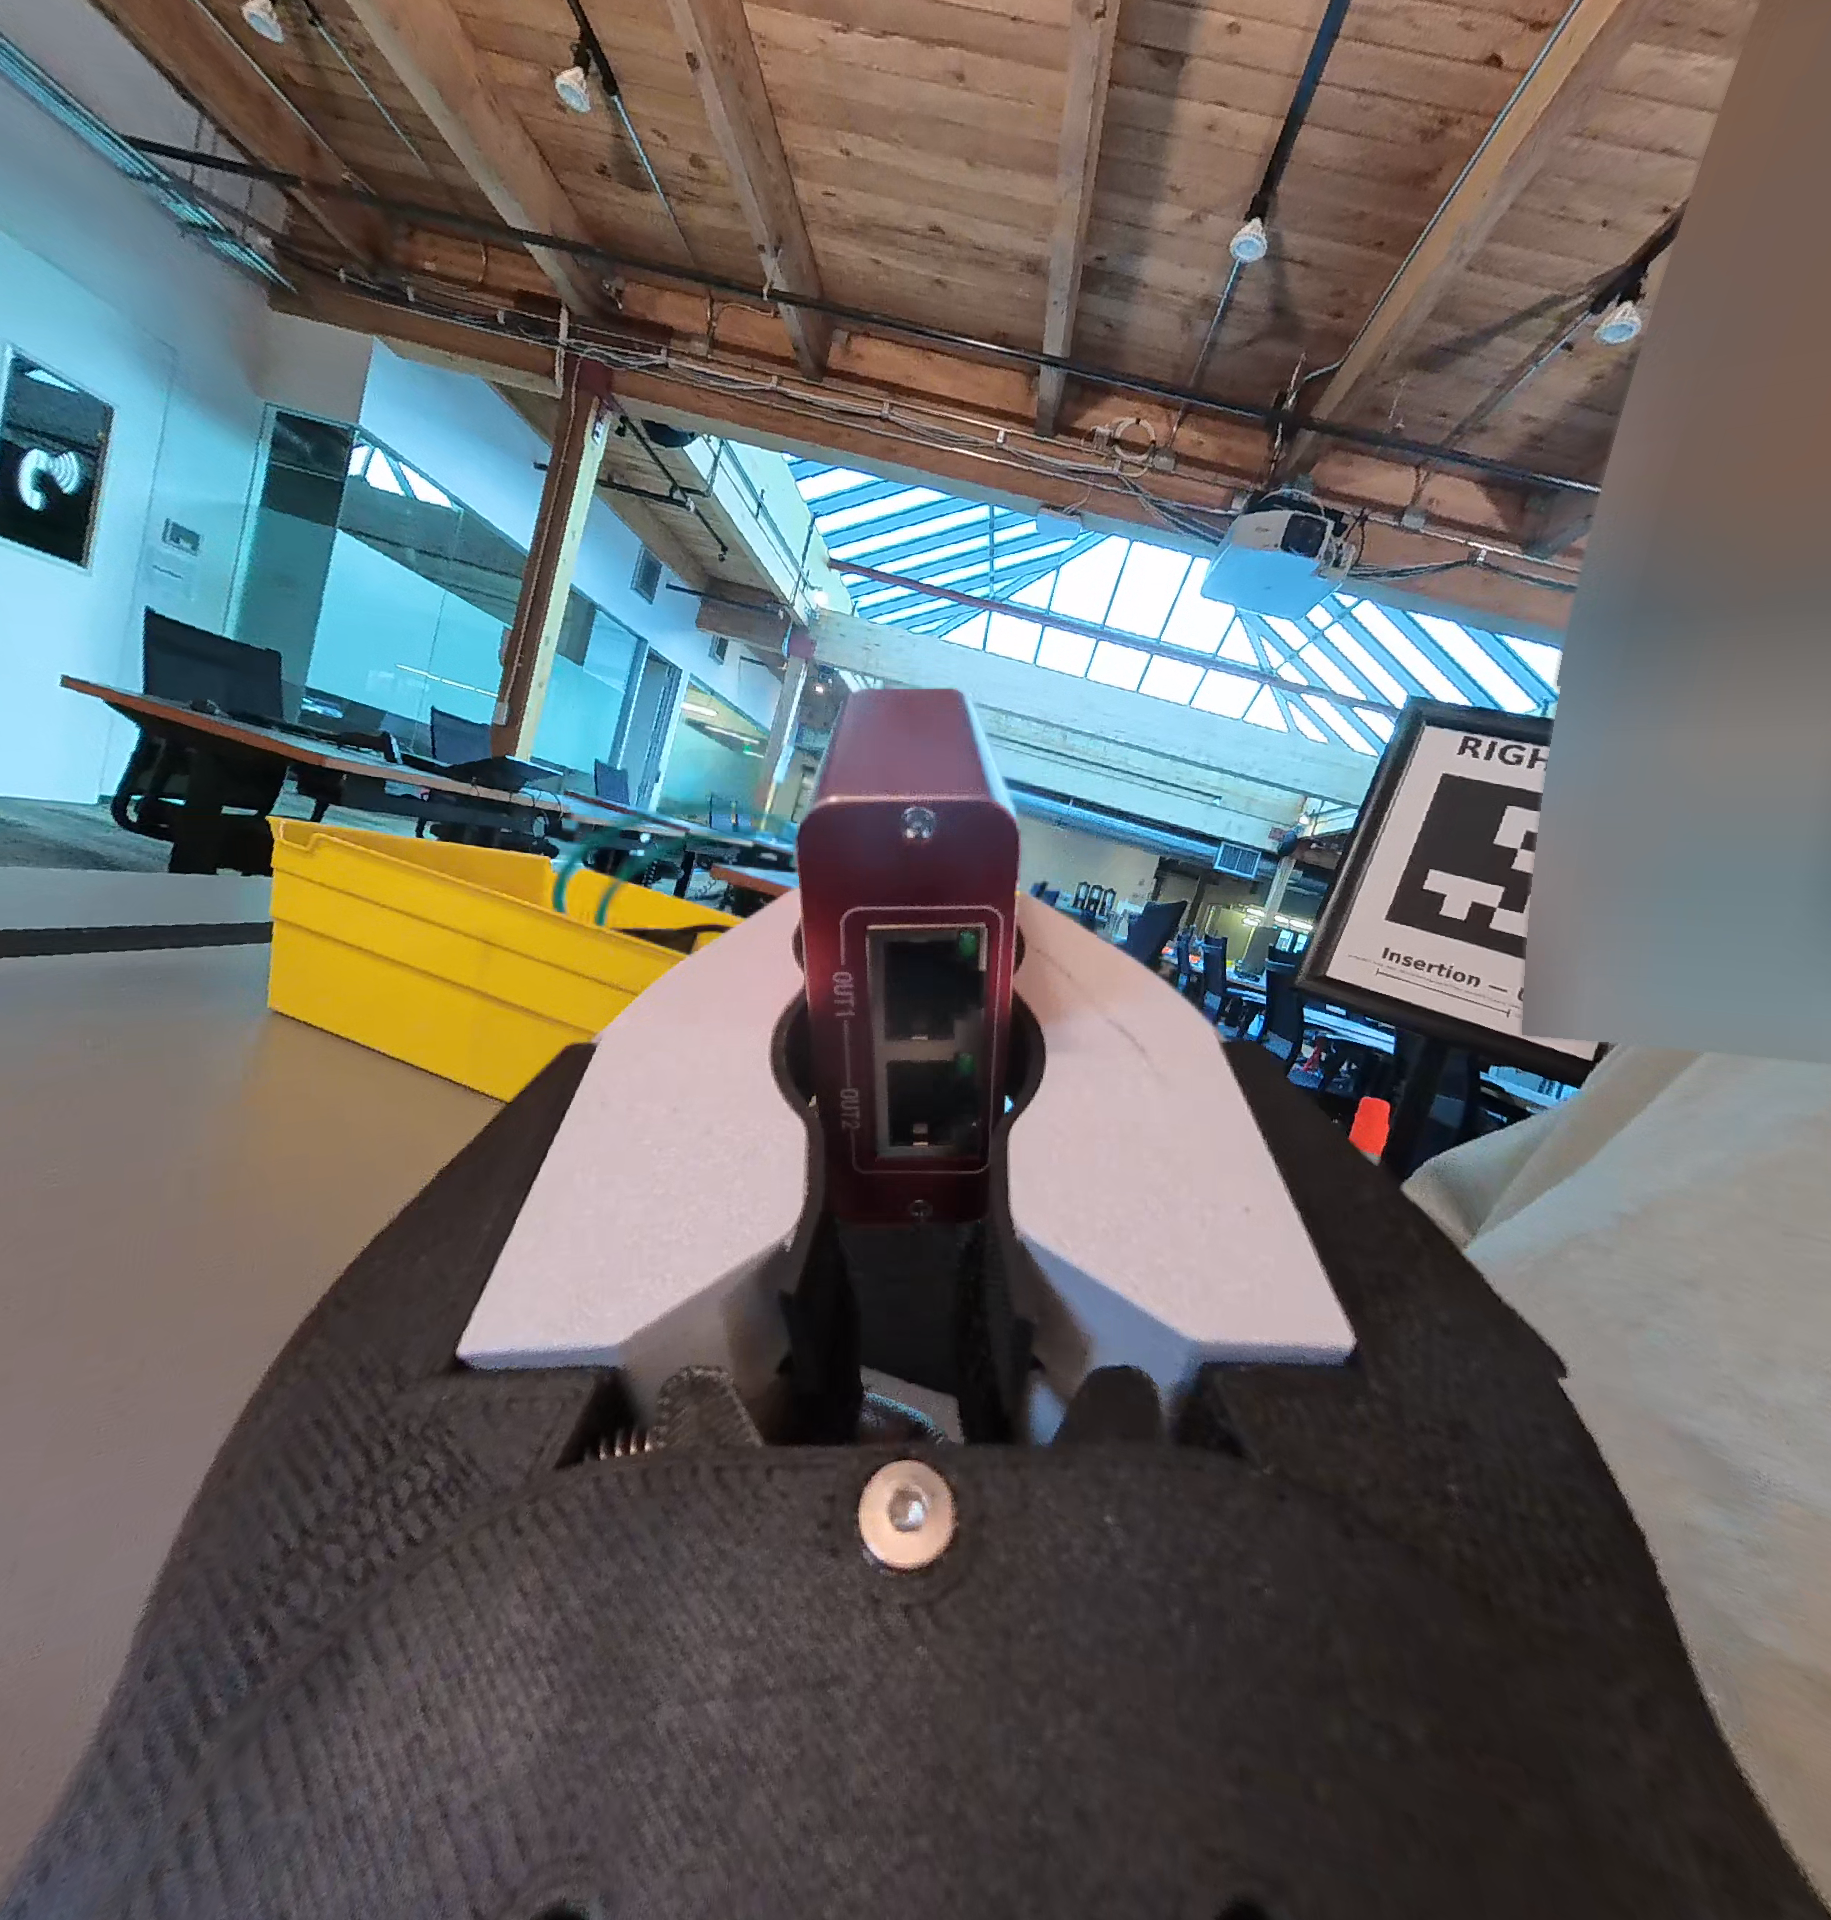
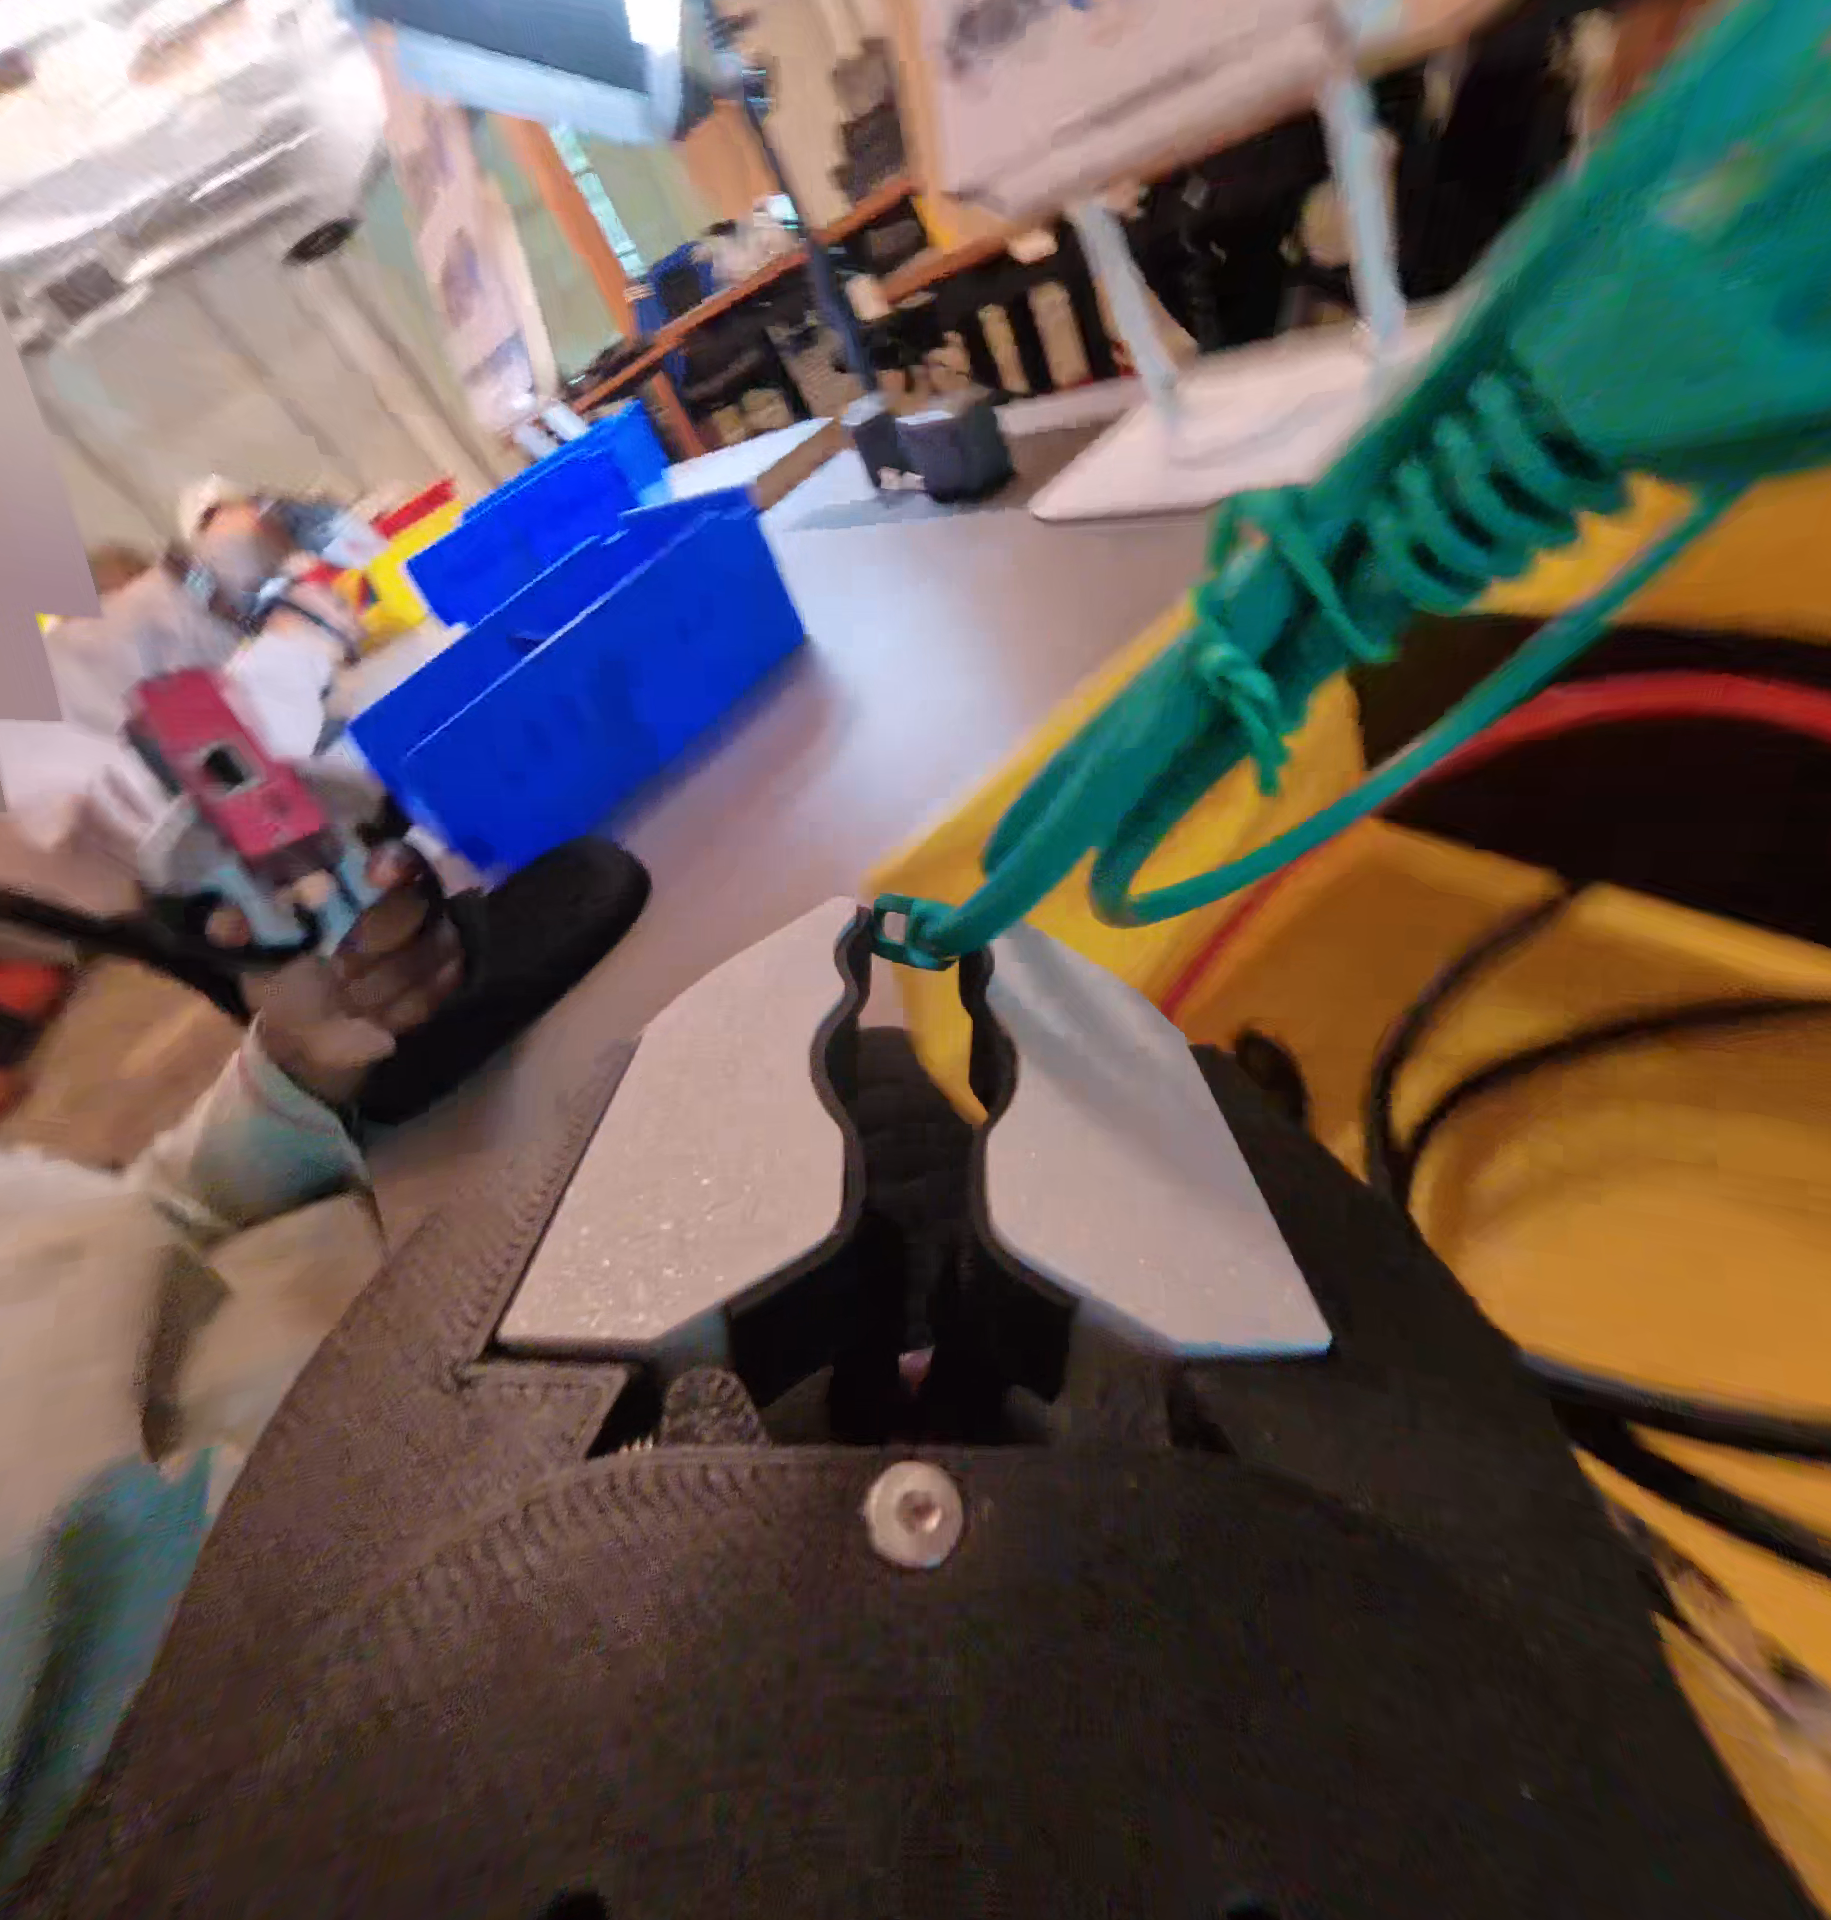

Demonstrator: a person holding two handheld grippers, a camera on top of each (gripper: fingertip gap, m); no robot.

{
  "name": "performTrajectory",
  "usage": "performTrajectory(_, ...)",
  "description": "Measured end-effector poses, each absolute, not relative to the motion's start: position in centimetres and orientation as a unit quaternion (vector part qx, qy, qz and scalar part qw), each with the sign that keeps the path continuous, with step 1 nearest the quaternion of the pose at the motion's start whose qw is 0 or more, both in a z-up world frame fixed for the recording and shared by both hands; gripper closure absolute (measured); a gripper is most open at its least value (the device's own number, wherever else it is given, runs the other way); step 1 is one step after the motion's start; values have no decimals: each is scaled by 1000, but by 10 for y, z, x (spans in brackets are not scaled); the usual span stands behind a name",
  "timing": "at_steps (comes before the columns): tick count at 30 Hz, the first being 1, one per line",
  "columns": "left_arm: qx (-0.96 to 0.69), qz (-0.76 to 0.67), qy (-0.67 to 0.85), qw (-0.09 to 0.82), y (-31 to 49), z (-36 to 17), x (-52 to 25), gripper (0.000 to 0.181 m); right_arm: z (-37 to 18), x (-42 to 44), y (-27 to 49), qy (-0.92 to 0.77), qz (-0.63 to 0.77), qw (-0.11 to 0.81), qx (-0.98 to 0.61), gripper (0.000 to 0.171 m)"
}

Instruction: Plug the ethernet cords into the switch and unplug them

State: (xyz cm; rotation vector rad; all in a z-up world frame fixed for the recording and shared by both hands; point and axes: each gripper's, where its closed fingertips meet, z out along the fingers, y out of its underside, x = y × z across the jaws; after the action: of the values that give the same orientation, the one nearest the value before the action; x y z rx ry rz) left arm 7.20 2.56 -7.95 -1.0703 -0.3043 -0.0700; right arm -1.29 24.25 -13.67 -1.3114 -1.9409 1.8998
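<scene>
My left gripper (image 1: 909, 997) is shut on a dark red metal switch (image 1: 909, 997), held upright with its two empty ports facing the camera. The same switch (image 2: 227, 771) shows small and blurred at the left of the right wrist view, in the far gripper held by a hand. My right gripper (image 2: 916, 940) is shut on a green ethernet cord (image 2: 1098, 790) near its tips. The cord's bundled part and green plug boot (image 2: 1659, 281) rise to the upper right above a yellow bin (image 2: 1513, 1143). The cord is apart from the switch.
The yellow bin (image 1: 423, 935) stands on the grey table (image 1: 163, 1143) to the left, with green cord loops showing above its rim. It holds black and red cables (image 2: 1617, 707). Blue bins (image 2: 599, 665) stand farther back. A framed sign with a marker (image 1: 1441, 862) stands at right. Left tips to right tips: about 25 cm.
</scene>
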Motion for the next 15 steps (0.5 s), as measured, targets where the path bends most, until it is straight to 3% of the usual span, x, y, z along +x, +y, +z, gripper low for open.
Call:
performTrajectory(3,-515,-30,-144,845,27,-81,72,153,-161,-18,263,-617,594,50,-513,140)
performTrajectory(7,-518,-34,-146,842,28,-83,72,153,-178,-9,284,-655,477,151,-566,118)
performTrajectory(9,-520,-33,-145,841,29,-83,72,153,-176,-5,294,-682,414,217,-563,116)
performTrajectory(13,-525,-29,-142,839,30,-84,73,153,-165,-12,294,-732,339,332,-489,138)
performTrajectory(15,-527,-27,-142,838,31,-85,73,153,-179,-7,280,-798,284,305,-436,146)
